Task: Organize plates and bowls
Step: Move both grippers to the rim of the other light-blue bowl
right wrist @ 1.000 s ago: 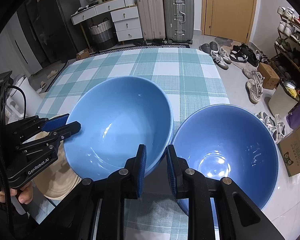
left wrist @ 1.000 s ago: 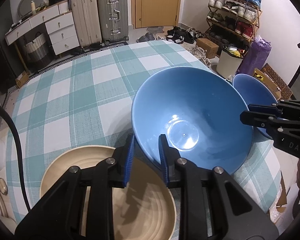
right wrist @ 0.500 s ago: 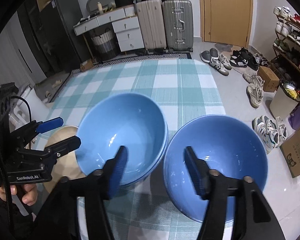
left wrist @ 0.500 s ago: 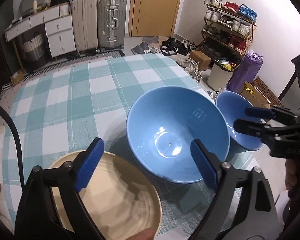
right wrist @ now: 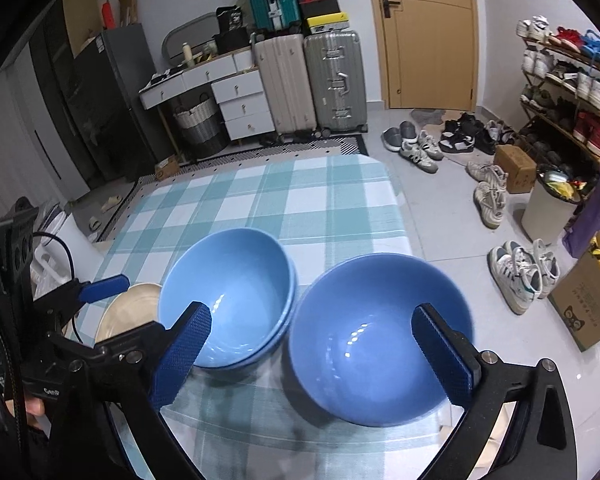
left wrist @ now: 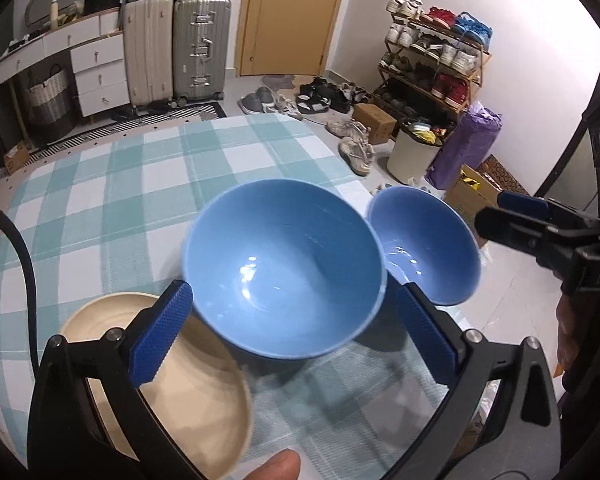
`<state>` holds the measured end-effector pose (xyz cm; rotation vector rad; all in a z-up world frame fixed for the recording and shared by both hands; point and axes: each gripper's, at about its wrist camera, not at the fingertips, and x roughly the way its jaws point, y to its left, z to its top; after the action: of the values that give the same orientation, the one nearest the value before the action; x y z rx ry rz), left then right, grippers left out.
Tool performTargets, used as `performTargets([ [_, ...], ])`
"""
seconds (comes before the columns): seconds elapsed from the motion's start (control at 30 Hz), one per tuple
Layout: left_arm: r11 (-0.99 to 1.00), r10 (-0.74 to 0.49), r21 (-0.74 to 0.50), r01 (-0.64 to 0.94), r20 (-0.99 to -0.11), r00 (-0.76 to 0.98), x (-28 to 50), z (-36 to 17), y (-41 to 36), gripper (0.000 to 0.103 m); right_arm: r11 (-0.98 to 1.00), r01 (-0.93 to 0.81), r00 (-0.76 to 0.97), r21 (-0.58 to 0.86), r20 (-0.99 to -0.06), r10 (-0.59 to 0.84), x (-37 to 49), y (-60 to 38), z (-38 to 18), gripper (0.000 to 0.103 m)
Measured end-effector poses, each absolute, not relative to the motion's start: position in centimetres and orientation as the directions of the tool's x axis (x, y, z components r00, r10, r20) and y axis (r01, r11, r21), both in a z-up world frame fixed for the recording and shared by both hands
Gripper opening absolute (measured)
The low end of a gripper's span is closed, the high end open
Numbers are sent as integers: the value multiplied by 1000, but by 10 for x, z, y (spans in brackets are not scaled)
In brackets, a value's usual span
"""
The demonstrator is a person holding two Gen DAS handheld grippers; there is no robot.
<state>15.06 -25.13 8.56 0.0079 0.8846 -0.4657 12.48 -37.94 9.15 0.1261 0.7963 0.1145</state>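
Two blue bowls on checked tablecloth (right wrist: 312,200), side by side. Left bowl (left wrist: 284,268) nested in second blue bowl beneath, rim of lower one seen only in right wrist view. Right bowl (right wrist: 380,336) empty. Cream plate (left wrist: 188,396) beside left bowl, empty, full face only in left wrist view. Left gripper (left wrist: 296,336) and right gripper (right wrist: 320,356): jaws just opening, now spread wide, holding nothing, pads clear of bowls.

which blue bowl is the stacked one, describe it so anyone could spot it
On the checked tablecloth, two blue bowls sit side by side near the front. The stacked bowl is the one next to the cream plate; a second rim shows beneath its own, unlike the single bowl.
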Motion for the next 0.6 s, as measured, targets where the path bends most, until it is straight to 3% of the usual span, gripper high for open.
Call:
performTargets([
  [0.37, 846, -469, -237, 477, -755, 458, 121, 82, -309, 102, 984, 21, 727, 177, -679, 106, 94, -431, 101, 102],
  [0.43, 837, -476, -226, 499, -749, 460, 114, 83, -320, 96, 982, 37, 729, 187, -677, 101, 89, -440, 99, 102],
  [0.6, 792, -535, -283, 541, -749, 391, 102, 81, -344, 68, 979, 61, 725, 193, -683, 90, 85, -455, 93, 102],
])
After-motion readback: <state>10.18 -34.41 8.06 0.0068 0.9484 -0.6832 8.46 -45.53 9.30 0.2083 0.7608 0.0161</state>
